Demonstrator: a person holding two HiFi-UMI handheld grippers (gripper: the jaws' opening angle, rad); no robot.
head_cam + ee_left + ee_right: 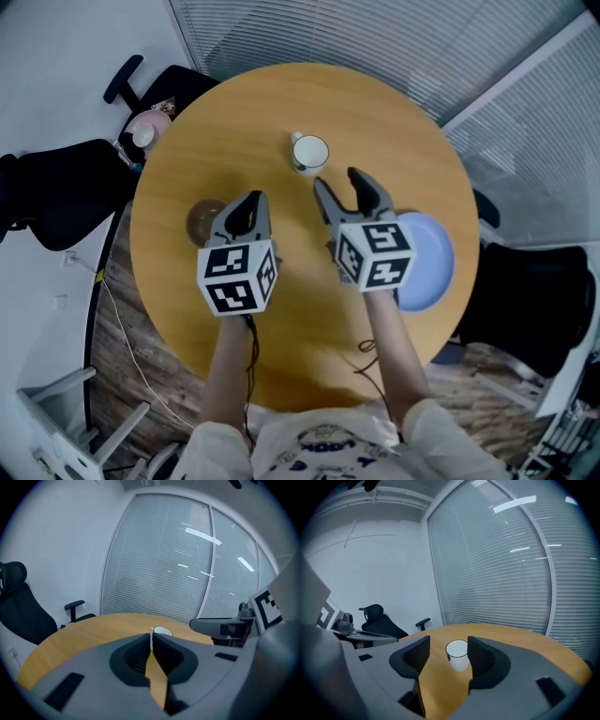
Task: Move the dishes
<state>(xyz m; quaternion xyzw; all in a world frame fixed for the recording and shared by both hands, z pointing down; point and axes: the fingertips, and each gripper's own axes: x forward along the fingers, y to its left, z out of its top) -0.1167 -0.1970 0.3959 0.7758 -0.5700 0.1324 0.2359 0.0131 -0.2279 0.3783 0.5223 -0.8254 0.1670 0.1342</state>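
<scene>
Currently the right tongs (337, 178) are spread wide and hold nothing. The left tongs (250, 198) are pressed almost together, with only a sliver of desk showing between them, and they too are empty. In the right gripper view the white cup (458, 654) stands upright in line with the gap, ahead of the tips and touching neither. The head view places the cup near the far middle of the round wooden desk (281, 309), just beyond the right tongs. A blue plate (431, 267) lies at the right edge, partly under the right gripper. A brown bowl (200, 220) lies to the left, partly hidden by the left gripper.

The step in hand appears to be the approach to the cup. Procedure:
- Keep the gap centred on the cup body.
- Advance level until the wall sits well inside the ribbed pads, and close only then.
- Grip below the rim to prevent tipping.
</scene>
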